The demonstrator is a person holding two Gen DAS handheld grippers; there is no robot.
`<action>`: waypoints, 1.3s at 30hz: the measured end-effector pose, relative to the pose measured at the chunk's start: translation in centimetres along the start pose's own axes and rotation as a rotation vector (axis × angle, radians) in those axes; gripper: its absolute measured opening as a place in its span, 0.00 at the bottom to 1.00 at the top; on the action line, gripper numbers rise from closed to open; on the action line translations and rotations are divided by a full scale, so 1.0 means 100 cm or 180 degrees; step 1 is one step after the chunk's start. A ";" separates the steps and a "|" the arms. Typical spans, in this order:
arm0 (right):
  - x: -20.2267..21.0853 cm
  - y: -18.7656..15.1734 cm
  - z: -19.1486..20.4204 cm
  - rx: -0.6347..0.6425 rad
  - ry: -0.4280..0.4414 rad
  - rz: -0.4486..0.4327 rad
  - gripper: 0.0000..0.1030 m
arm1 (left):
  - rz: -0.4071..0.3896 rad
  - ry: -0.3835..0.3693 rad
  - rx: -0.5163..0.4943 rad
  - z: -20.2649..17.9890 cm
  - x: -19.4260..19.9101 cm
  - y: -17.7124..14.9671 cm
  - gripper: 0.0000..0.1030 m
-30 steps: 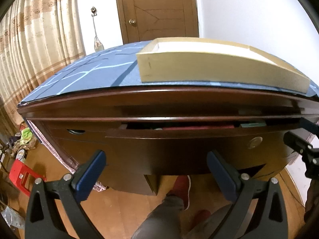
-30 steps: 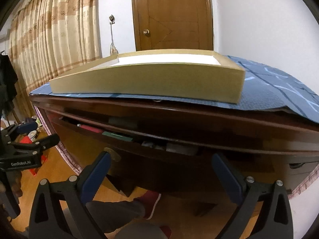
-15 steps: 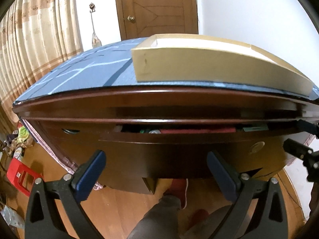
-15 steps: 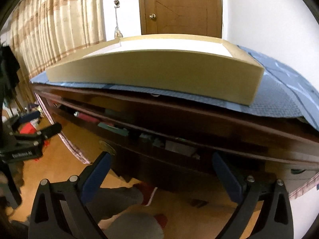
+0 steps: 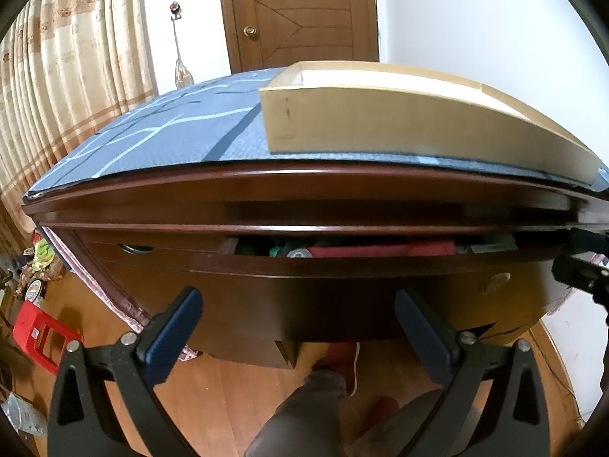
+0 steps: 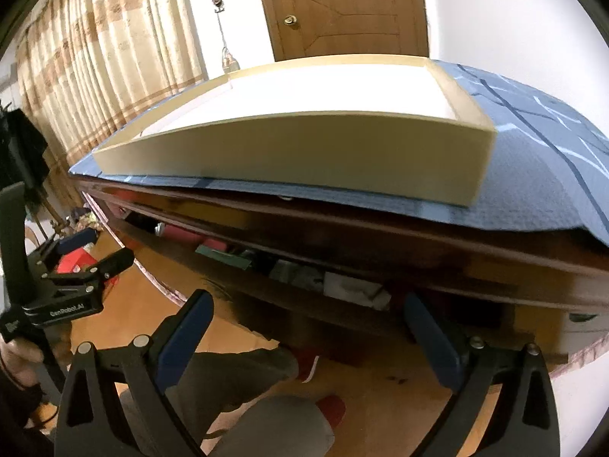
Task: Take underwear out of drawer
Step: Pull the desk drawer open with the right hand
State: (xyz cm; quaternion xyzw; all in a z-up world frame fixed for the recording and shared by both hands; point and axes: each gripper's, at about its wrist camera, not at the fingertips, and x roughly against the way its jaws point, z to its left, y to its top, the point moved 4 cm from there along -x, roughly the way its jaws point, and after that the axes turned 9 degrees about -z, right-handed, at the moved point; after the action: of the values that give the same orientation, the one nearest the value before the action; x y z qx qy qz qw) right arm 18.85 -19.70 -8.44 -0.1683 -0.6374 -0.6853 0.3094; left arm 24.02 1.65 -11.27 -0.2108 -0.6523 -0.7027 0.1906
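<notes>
The dark wooden drawer point(image 5: 342, 270) stands partly pulled out under the table top; red, green and grey folded items point(image 5: 380, 249) show through the gap, and I cannot tell which is underwear. My left gripper point(image 5: 298, 297) is open in front of the drawer face, holding nothing. In the right wrist view the drawer point(image 6: 304, 297) shows red, green and white contents point(image 6: 354, 289). My right gripper point(image 6: 304, 304) is open just before the drawer front, empty. The left gripper point(image 6: 102, 257) also appears at the left, the right gripper point(image 5: 582, 259) at the other view's right edge.
A shallow tan cardboard tray point(image 5: 418, 122) rests on the blue patterned table cover point(image 5: 171, 133). Curtains point(image 5: 57, 76) hang on the left, a wooden door point(image 5: 300, 11) stands behind. A person's legs and red shoes point(image 5: 342, 358) are below. A red stool point(image 5: 38, 337) sits on the floor.
The drawer gap has widened and more contents show. Both grippers have risen and come closer to the drawer, the right one tilting so the tray's inside shows.
</notes>
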 end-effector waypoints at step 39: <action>0.020 -0.032 0.028 0.0266 -0.0078 0.0168 0.99 | -0.0142 -0.0072 -0.0103 0.006 0.036 0.001 1.00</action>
State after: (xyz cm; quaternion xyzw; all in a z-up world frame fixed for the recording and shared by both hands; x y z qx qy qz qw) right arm 14.82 -17.40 -9.26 -0.1805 -0.6646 -0.6475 0.3263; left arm 21.12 2.29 -9.15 -0.2073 -0.6475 -0.7148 0.1641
